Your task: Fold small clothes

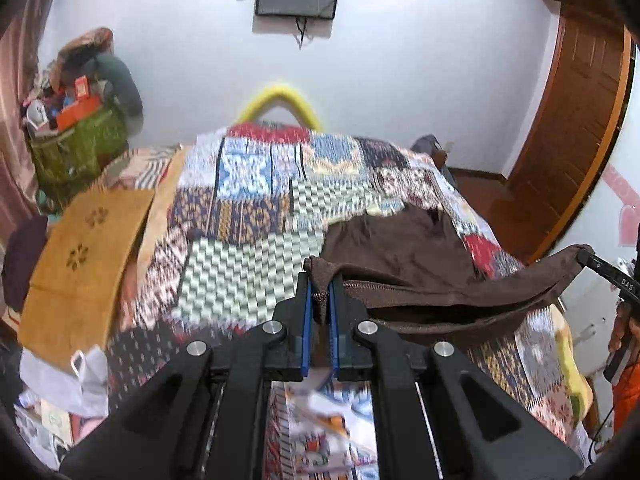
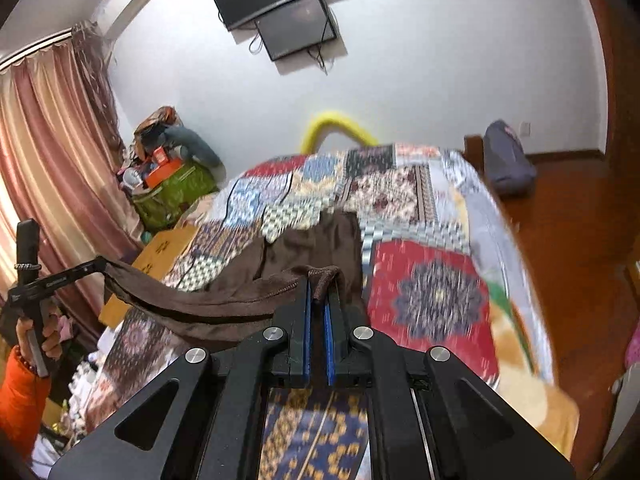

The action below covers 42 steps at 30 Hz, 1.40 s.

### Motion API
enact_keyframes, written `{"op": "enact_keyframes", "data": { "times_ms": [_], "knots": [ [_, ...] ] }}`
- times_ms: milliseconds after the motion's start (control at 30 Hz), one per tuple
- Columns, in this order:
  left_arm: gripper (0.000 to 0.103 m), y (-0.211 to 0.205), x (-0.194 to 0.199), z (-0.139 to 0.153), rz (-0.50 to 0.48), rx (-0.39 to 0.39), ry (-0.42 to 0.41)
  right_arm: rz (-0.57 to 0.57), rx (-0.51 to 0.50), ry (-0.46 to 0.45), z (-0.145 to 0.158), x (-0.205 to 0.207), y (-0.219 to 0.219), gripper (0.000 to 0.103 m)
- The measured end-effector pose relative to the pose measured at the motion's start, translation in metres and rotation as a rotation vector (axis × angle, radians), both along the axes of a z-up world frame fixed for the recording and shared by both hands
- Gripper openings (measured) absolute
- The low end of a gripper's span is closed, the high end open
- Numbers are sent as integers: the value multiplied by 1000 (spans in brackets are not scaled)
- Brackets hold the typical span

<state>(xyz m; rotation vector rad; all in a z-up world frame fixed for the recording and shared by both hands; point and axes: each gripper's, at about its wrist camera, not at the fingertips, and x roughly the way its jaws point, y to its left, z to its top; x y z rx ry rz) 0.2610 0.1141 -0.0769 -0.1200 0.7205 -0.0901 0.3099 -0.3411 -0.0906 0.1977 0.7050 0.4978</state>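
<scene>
I held one brown garment [image 1: 400,256] stretched by its hem above the patchwork bed [image 1: 248,200], my left tool [image 1: 320,300] and right tool [image 2: 318,300], two in all, each clenched on a corner; I judged the fold just starting, next needing both corners carried forward evenly.

Room was pretty evenly lit, soft and a bit cool, with the white wall [image 1: 400,80] bright but not blown out. In the right wrist view daylight glowed through the pink curtain [image 2: 44,128] on the left. Motion blur smeared the patchwork bedspread [image 1: 248,208] in both views, while each black claw [image 1: 320,300] up close stayed sharp. Heavy fisheye warp bent the wooden door [image 1: 572,128] into a curve, and the corners went dark. The wall screen [image 2: 296,26] cast only a faint shadow.
</scene>
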Motion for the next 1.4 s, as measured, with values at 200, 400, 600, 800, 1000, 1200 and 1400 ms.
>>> {"op": "enact_keyframes", "data": {
  "times_ms": [200,400,600,800,1000,1200,1400],
  "knots": [
    [7,6,54,-5,52,-11,10,-21,-19,-33,11,39,8,5],
    [6,13,112,-28,80,-19,72,-31,-60,-24,4,89,23,5],
    [6,23,174,-66,116,-25,160,-47,-109,37,-23,145,34,5],
    [6,21,219,-106,126,18,228,-41,-156,123,-61,189,40,5],
    [15,17,241,-126,140,61,280,-53,-127,197,-75,215,39,6],
    [50,19,222,-117,145,70,228,-100,-143,111,-53,193,33,51],
    [61,17,182,-126,85,46,278,-38,-128,125,-49,146,23,51]
  ]
}}
